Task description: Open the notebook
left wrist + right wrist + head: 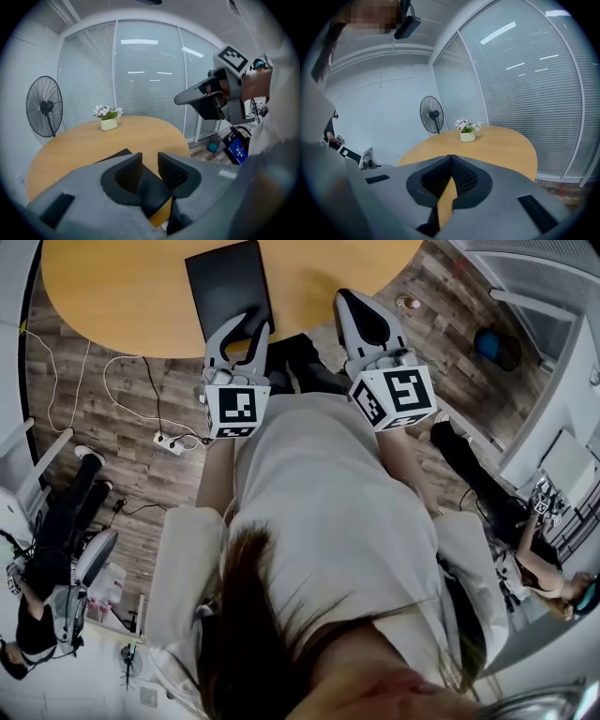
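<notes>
Where the round wooden table [112, 296] bears the closed black notebook [225, 282] near its edge, the left gripper [246, 329] hovers at the notebook's near edge, jaws spread and empty. The right gripper [352, 301], jaws pressed together, is just right of it.

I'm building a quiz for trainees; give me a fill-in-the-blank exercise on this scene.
The black notebook on the table is ___, not open.
The left tool's jaws stand ___.
The right tool's jaws are ___, holding nothing.
The white pot holds ___.
Missing words: closed; apart; together; flowers.
</notes>
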`<state>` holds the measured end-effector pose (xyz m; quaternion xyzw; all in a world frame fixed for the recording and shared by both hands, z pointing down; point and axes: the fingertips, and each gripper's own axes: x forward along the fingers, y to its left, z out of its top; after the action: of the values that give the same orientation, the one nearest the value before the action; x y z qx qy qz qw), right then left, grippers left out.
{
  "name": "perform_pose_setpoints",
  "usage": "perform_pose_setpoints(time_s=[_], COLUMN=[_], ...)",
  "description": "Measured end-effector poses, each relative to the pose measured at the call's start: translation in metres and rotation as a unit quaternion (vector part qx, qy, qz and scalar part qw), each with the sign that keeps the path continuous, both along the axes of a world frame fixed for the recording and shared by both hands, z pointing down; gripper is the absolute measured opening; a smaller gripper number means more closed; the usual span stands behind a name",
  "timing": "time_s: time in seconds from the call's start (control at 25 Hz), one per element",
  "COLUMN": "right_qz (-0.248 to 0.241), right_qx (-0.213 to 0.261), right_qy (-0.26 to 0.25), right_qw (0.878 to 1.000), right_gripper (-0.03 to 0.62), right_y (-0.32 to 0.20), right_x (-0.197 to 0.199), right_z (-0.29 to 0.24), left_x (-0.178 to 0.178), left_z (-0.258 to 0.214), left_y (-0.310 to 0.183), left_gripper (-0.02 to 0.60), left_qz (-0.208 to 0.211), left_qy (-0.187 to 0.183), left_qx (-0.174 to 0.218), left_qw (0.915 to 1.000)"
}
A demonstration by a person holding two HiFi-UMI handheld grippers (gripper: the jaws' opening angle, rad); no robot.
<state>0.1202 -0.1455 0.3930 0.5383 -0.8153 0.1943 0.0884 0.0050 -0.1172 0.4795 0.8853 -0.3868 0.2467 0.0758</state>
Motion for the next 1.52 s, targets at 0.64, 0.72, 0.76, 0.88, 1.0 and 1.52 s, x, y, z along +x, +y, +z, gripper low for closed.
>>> perform_pose_setpoints(time_s=[0.64, 0.72, 0.76, 0.88, 1.0, 1.52], right_qz=[0.021, 0.023, 0.024, 0.028, 0.029, 0.020], right_qx=[-0.057, -0.060, -0.060, -0.064, -0.067, -0.068], right_qy=[-0.001, -0.001, -0.001, 0.000, 0.001, 0.000], right_qw=[0.998, 0.998, 0.998, 0.998, 0.997, 0.998], right_gripper=[0.002, 0.002, 0.002, 0.002, 0.002, 0.002], right_y=[0.023, 0.025, 0.026, 0.026, 0.025, 0.032], right_x=[0.008, 0.007, 0.007, 0.007, 0.007, 0.000], right_z=[0.036, 0.037, 0.038, 0.040, 0.043, 0.045], left_x=[0.025, 0.027, 0.027, 0.027, 0.025, 0.031], left_z=[0.071, 0.075, 0.076, 0.083, 0.089, 0.097], left_y=[0.025, 0.026, 0.026, 0.026, 0.023, 0.029], left_gripper=[0.180, 0.190, 0.192, 0.195, 0.195, 0.199], left_qz=[0.097, 0.105, 0.108, 0.114, 0.119, 0.135], left_qy=[-0.113, -0.119, -0.121, -0.132, -0.144, -0.164], left_qx=[-0.029, -0.031, -0.032, -0.034, -0.035, -0.032], left_qw=[0.9885, 0.9869, 0.9862, 0.9840, 0.9818, 0.9767])
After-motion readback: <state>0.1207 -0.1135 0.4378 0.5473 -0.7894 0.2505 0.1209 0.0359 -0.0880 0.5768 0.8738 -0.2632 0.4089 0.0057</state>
